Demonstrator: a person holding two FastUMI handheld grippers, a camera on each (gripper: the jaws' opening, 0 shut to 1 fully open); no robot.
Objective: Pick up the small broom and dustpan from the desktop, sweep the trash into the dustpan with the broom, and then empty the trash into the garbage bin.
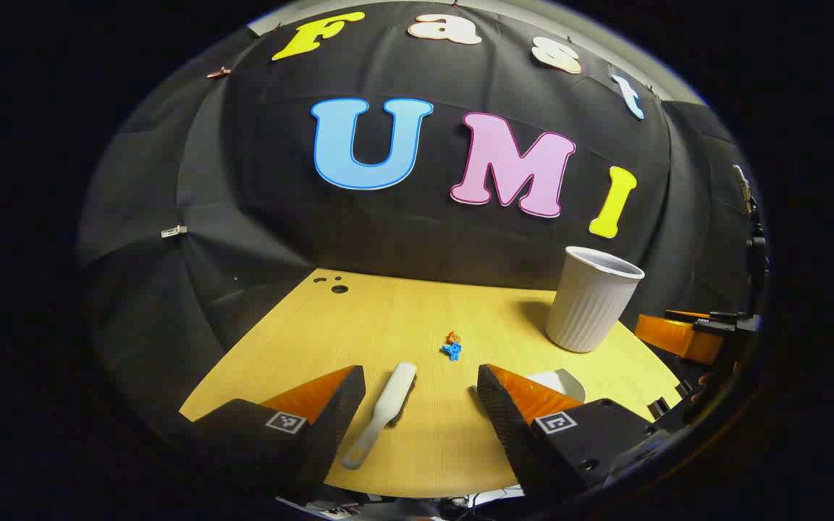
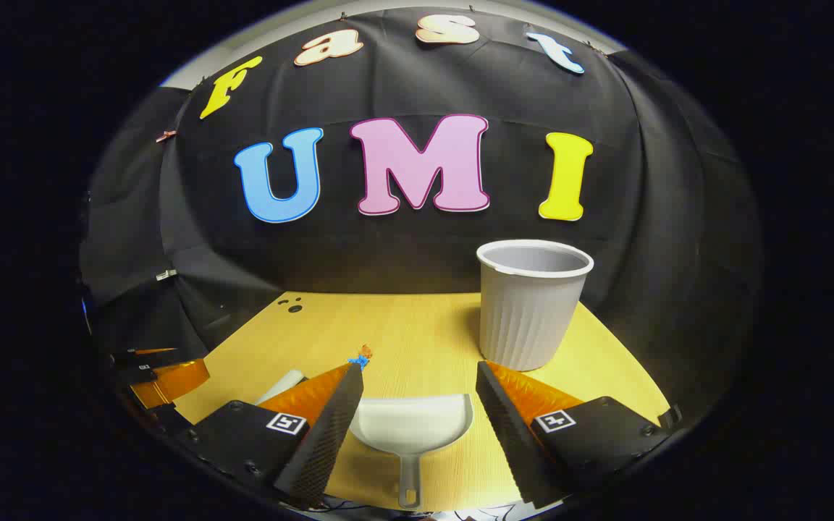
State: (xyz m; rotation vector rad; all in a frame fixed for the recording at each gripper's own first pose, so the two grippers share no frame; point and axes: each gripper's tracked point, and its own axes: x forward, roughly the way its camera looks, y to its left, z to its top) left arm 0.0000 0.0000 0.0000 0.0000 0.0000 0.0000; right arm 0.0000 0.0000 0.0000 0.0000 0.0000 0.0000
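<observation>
A small white broom (image 1: 382, 412) lies on the wooden desktop (image 1: 388, 318), handle toward me, between the spread fingers of my left gripper (image 1: 420, 387), which is open and holds nothing. Small orange and blue trash scraps (image 1: 452, 346) lie beyond it. In the right gripper view a white dustpan (image 2: 411, 427) rests flat with its handle toward me, between the fingers of my open right gripper (image 2: 417, 383). The trash scraps (image 2: 360, 357) peek past its left finger. A grey ribbed garbage bin (image 2: 531, 304) stands upright at the back right; the bin (image 1: 591, 300) also appears in the left gripper view.
The right gripper (image 1: 692, 336) appears at the right edge of the left gripper view, and part of the dustpan (image 1: 560, 382) shows behind my left gripper's right finger. The left gripper (image 2: 160, 376) sits at the left edge of the right gripper view. Small holes (image 1: 337, 288) mark the desktop's far left corner.
</observation>
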